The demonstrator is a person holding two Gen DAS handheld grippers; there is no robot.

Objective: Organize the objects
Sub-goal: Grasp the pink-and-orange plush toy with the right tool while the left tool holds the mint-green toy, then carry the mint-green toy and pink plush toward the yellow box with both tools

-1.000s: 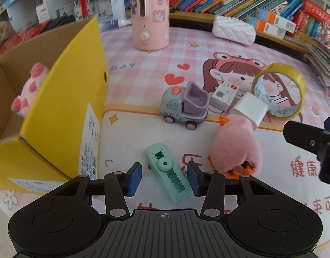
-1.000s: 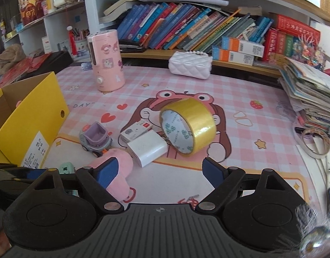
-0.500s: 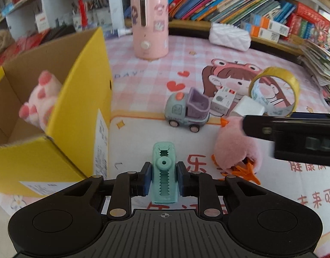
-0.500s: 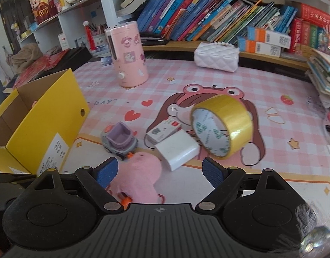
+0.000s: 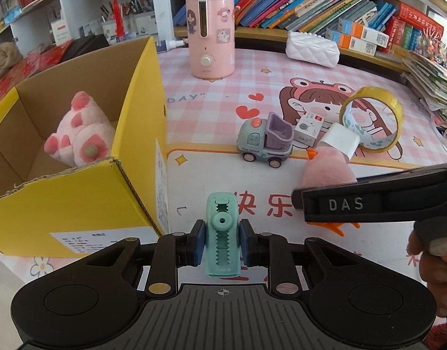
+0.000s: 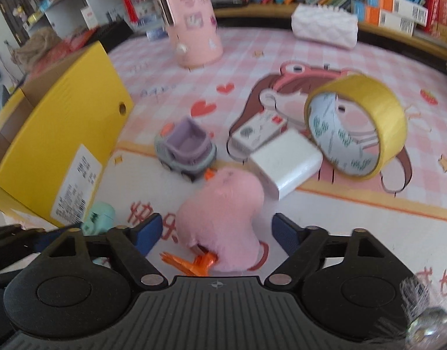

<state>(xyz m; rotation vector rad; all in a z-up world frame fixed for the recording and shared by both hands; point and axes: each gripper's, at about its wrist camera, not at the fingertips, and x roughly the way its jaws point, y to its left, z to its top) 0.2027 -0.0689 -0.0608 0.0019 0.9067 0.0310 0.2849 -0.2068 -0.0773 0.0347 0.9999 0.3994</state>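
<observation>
Two hand-held grippers work over a pink cartoon-print table mat (image 5: 211, 110) at a shelf-lined desk. The left gripper (image 5: 220, 242), pitched steeply down toward the mat, is clamped on a mint-green crocodile-shaped clip (image 5: 222, 233); its blue pads press the toy's two long sides. The clip's long axis runs straight along the gripper's line of sight, toothed snout pointing away from the camera toward the far shelves, its round eye knob facing up. It sits just right of the open yellow cardboard box (image 5: 77, 198), in which a pink-and-white plush toy (image 5: 77, 134) lies.

The right gripper (image 6: 214, 233), also angled steeply down, straddles a pink plush duck (image 6: 223, 215). Its jaws are closing, with the duck between them, and a gap shows on both sides between the blue pads and the fur. The duck lies on the mat with its orange feet toward the camera and its body stretching away toward a white charger block (image 6: 284, 166). In the left wrist view, that gripper's black arm crosses in from the right, and a person's fingers (image 5: 436, 250) curl around its handle.

Beyond the duck stand a small grey-and-purple toy truck (image 6: 185, 148), a small white box (image 6: 258, 131) and a roll of yellow tape (image 6: 357, 125) on its edge.
</observation>
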